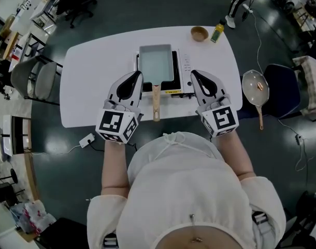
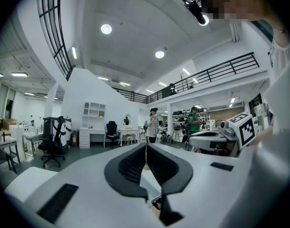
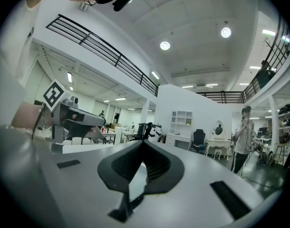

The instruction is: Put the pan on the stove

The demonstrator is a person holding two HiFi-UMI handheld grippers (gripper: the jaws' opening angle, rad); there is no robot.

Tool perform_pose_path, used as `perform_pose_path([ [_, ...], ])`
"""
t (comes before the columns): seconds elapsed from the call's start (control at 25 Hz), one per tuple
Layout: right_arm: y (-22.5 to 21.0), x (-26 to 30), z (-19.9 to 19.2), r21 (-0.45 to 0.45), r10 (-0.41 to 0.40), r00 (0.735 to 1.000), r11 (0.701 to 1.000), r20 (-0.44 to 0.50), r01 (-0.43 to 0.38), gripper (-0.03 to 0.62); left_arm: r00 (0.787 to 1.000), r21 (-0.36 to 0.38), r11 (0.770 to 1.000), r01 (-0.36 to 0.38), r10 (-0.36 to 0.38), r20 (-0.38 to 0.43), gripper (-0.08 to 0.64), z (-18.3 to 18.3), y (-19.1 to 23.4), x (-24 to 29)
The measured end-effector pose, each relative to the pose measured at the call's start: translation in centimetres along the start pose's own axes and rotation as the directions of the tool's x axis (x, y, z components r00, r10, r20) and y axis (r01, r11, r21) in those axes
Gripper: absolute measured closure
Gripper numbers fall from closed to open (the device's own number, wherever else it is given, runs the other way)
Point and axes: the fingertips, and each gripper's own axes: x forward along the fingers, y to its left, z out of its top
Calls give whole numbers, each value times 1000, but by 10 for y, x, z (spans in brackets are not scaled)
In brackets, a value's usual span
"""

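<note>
I see one rectangular pan sitting on the one portable stove at frame centre. My two grippers, left gripper and right gripper, flank its handle, both with jaws together and empty.

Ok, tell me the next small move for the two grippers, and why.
Likely just draw both grippers straight back toward you. The pan already sits on the stove, its wooden handle pointing at you, and the left gripper and right gripper are shut and empty either side of it, so nothing seems left to place.
</note>
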Motion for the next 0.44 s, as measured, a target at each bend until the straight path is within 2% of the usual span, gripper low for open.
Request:
perform_pose_path([
  [0.44,0,5,2,15,5,1000,1000,9,-5,592,999,-1,1000,-12,12,-35,537,-10,1,2],
])
